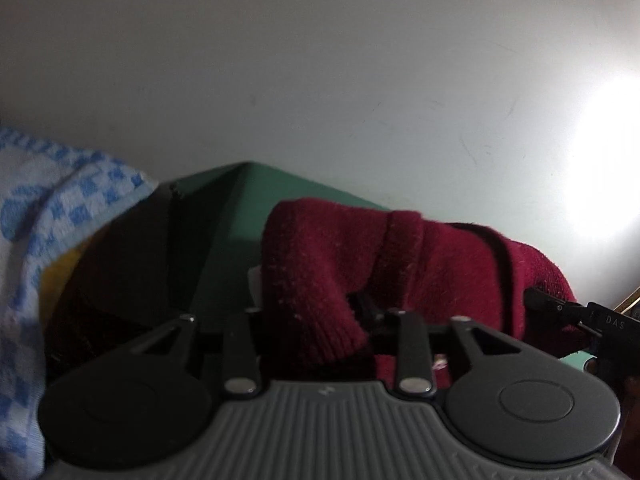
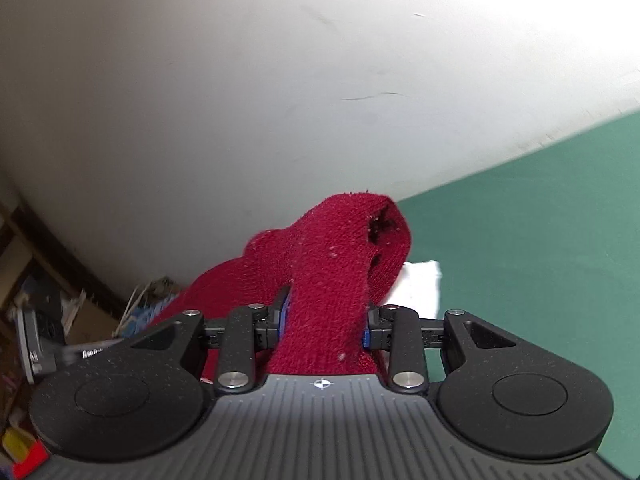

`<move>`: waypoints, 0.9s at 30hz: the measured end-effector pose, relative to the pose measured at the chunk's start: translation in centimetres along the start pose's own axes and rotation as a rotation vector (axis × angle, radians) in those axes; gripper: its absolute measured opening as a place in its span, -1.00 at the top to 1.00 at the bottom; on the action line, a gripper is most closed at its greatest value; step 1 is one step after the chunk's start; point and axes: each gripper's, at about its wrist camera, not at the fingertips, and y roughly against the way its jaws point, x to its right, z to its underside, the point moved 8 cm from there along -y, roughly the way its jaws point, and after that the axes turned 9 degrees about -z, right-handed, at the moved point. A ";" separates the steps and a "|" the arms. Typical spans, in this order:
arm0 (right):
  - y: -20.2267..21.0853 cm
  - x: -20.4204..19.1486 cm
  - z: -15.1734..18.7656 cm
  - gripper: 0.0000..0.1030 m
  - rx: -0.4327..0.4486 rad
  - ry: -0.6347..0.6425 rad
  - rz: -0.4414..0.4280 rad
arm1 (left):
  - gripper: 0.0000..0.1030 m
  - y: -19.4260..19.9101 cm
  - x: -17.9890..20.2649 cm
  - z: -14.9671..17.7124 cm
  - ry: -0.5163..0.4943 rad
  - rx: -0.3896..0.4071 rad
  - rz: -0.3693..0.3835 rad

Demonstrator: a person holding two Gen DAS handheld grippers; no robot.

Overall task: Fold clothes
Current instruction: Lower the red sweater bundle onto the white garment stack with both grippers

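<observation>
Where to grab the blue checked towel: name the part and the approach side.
Grip the blue checked towel at its raised folded edge nearest the green table, coming from the right. That ridge stands up, so fingers can close across it. Both grippers now hold the red knit garment.

White wall filling bkgd w/ faint scuffs; green surface running below; glare blooming at right; cluttered shelf sitting lower left.

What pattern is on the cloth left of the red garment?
Blue-and-white checks on the cloth, clearest in the left wrist view.
</observation>
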 end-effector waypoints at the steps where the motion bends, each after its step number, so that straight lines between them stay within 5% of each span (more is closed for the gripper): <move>1: 0.0 0.8 0.2 0.33 0.007 -0.011 0.007 | -0.31 -0.3 -0.3 0.1 0.004 0.011 0.003; 5: 0.3 1.5 1.3 0.07 -0.008 -0.007 0.008 | -0.35 0.4 -0.9 0.6 -0.028 0.046 0.022; 9: 2.4 0.1 1.9 0.03 -0.029 0.053 0.065 | -0.23 4.4 -1.8 0.4 -0.100 0.135 0.019; 14: 6.9 -2.7 0.0 0.13 0.165 0.263 0.233 | -0.26 9.6 -1.9 -1.5 -0.195 0.297 -0.034; 18: 3.4 -5.8 -0.8 0.27 0.146 0.536 0.419 | -0.21 6.9 -1.7 -0.8 -0.168 0.243 -0.013; 21: -0.5 -7.9 1.1 0.30 0.096 0.651 0.416 | -0.19 4.4 -1.6 0.0 -0.144 0.188 0.006; 23: -2.5 -7.7 3.4 0.27 0.031 0.627 0.449 | -0.29 2.7 -1.5 0.5 -0.128 0.152 0.018; 27: -3.0 -8.3 9.1 0.26 0.008 0.590 0.475 | -0.99 -0.5 -1.3 1.5 -0.096 0.079 0.043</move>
